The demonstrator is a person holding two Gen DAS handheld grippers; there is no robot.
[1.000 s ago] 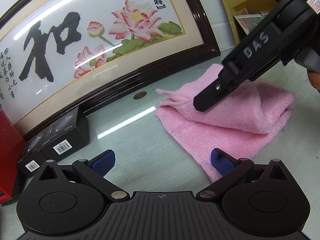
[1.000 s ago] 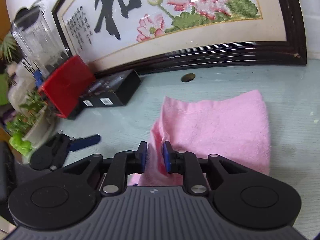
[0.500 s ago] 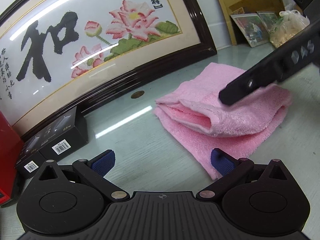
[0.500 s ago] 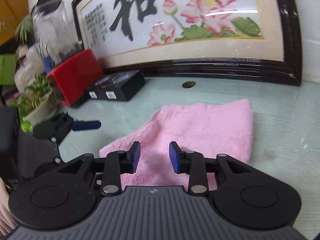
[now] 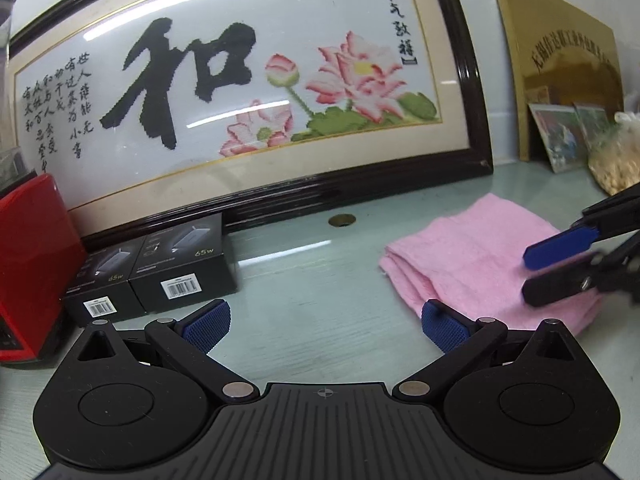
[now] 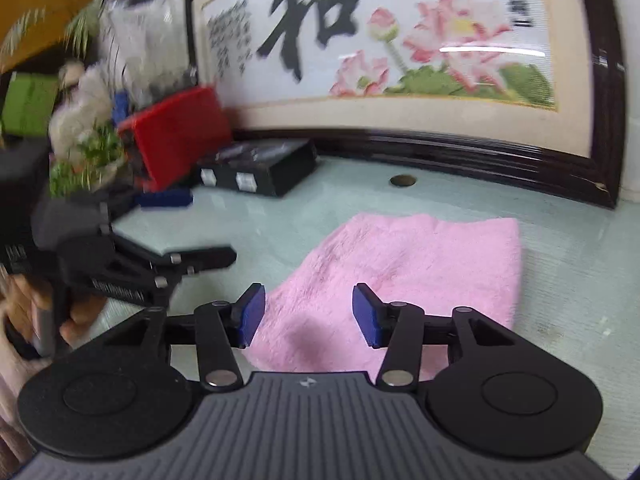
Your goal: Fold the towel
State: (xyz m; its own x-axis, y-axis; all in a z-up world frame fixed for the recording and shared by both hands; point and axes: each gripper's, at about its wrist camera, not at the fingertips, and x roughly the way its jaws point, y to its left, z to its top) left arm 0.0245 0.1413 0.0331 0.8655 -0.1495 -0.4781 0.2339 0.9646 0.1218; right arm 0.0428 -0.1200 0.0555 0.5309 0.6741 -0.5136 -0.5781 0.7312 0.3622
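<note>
The pink towel lies folded in a flat stack on the pale green glass tabletop; it also shows in the right wrist view. My left gripper is open and empty, low over the table to the left of the towel. My right gripper is open and empty, just above the towel's near edge. The right gripper also shows in the left wrist view over the towel's right part. The left gripper also shows in the right wrist view, blurred, left of the towel.
A large framed lotus embroidery leans at the back. Two black boxes and a red box stand at the left. A gold plaque, photos and a bag stand at the back right. Plants crowd the far left.
My right gripper let go of the towel corner, opened wider and drew back toward the near edge. The folded towel now lies flat. My left gripper drew back and swung left.
</note>
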